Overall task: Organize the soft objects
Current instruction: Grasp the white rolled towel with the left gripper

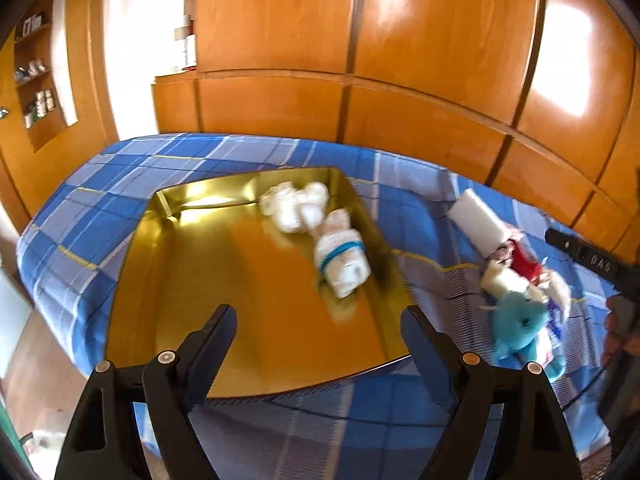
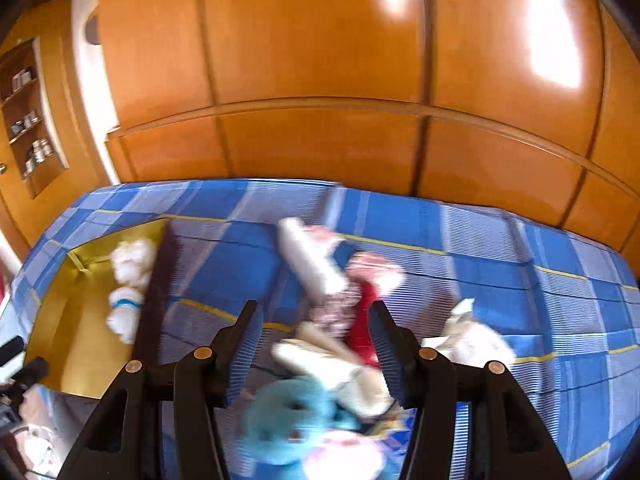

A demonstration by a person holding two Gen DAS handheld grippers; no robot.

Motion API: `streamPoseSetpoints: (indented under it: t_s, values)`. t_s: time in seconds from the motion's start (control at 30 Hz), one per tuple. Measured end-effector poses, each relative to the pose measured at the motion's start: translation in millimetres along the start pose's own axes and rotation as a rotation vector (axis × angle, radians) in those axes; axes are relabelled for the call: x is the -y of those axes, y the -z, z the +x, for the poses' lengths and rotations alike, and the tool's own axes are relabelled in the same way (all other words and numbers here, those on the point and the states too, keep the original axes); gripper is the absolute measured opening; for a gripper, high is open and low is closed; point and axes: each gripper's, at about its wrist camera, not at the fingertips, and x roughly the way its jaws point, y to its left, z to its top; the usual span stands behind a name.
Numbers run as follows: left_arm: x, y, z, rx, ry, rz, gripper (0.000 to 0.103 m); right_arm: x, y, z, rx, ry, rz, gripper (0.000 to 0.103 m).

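Observation:
A gold tray (image 1: 180, 272) lies on the blue plaid bed (image 1: 120, 168). Two white soft items lie in its far right part: a crumpled bundle (image 1: 294, 206) and a roll with a blue band (image 1: 344, 258). My left gripper (image 1: 320, 316) is open and empty above the tray's near edge. To the tray's right lies a pile of soft things: a white block (image 1: 476, 220), a red piece (image 1: 526, 262) and a teal plush (image 1: 518, 328). My right gripper (image 2: 316, 316) is open above this pile; the teal plush (image 2: 288, 420) lies below it, blurred. The tray (image 2: 68, 336) shows at left.
Orange wooden wardrobe doors (image 1: 360, 40) stand behind the bed. A shelf niche (image 1: 38, 76) with small jars is at far left. A white crumpled piece (image 2: 468, 340) lies on the bed right of the pile. The right gripper's body (image 1: 588, 260) shows at the left view's right edge.

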Motion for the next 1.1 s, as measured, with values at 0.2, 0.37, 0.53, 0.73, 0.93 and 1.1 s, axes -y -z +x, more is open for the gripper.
streamPoseSetpoints:
  t_s: [0.2, 0.37, 0.53, 0.73, 0.93, 1.1]
  values:
    - [31, -22, 7, -0.009, 0.067, 0.053, 0.084, 59, 6, 3, -0.013, 0.102, 0.083, 0.055]
    - [66, -43, 22, -0.028, 0.121, 0.094, 0.084, 95, 17, 9, -0.023, 0.123, 0.191, 0.056]
    - [109, -66, 60, -0.108, 0.202, 0.093, 0.077, 106, 21, 10, -0.024, 0.1, 0.25, 0.056]
    - [157, -90, 122, -0.254, 0.256, 0.018, 0.074, 114, 19, 5, -0.003, 0.075, 0.292, 0.056]
    - [191, -110, 167, -0.314, 0.242, -0.059, 0.079, 121, 18, 10, -0.024, 0.05, 0.342, 0.056]
    - [208, -115, 198, -0.372, 0.203, -0.093, 0.079, 123, 19, 13, -0.043, 0.037, 0.36, 0.056]
